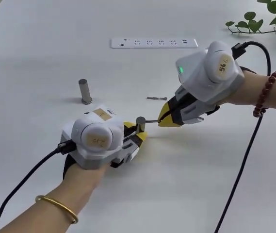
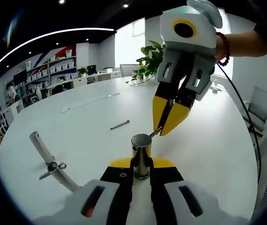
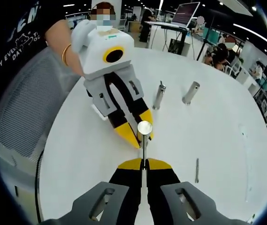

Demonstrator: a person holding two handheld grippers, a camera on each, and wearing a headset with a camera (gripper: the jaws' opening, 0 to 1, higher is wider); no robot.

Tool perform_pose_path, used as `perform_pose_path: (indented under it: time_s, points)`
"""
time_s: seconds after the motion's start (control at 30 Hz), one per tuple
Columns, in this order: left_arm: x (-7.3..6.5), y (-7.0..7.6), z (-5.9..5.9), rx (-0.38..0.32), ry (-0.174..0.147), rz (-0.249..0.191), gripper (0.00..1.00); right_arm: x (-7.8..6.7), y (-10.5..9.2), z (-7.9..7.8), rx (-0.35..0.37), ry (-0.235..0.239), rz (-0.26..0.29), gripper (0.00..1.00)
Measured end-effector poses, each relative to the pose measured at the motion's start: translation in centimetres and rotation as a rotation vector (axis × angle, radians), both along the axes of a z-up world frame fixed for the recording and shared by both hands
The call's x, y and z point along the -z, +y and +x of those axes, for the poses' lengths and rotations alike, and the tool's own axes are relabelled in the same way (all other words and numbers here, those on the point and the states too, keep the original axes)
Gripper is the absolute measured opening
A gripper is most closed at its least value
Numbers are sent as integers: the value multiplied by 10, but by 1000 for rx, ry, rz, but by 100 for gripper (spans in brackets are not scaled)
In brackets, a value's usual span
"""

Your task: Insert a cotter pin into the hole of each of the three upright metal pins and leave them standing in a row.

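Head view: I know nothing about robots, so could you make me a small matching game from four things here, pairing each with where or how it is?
Things:
1. left gripper
2. right gripper
3. loose cotter pin
4. power strip

States:
A. lies free on the table
B. white, at the table's far side
C. shut on an upright metal pin
D. shut on a second cotter pin, which points at that metal pin

Pairs: 1-C, 2-D, 3-A, 4-B.
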State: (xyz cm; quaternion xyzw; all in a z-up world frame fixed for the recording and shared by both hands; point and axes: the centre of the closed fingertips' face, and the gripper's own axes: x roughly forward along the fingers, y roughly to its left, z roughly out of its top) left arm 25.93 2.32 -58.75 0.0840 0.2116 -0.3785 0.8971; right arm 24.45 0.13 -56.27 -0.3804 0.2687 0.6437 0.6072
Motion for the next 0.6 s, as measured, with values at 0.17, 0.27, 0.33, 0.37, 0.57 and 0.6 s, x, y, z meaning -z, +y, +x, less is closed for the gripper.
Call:
perform_pose_path:
  time_s: [0.17,0.27,0.33,0.37,0.57,0.6]
  points:
    - [0,-1,0,-6,-2,-2,10,-4,10,-2,-15,-1,8,0]
    - [0,-1,0,-10,-8,4,10,-4,13,-2,-23,2,9,0]
    - [0,-1,0,-18,-2,-8,10,-4,15,-2,-25,3,9,0]
    - [0,-1,1,-18,-2,-8,10,-4,15,-2,-25,3,9,0]
    - [-1,0,0,-16,-3,-6,10,-3,17,0,-8,16,7,0]
    - [-1,0,1,-16,-3,-6,10,-2,17,1,-7,16,7,0]
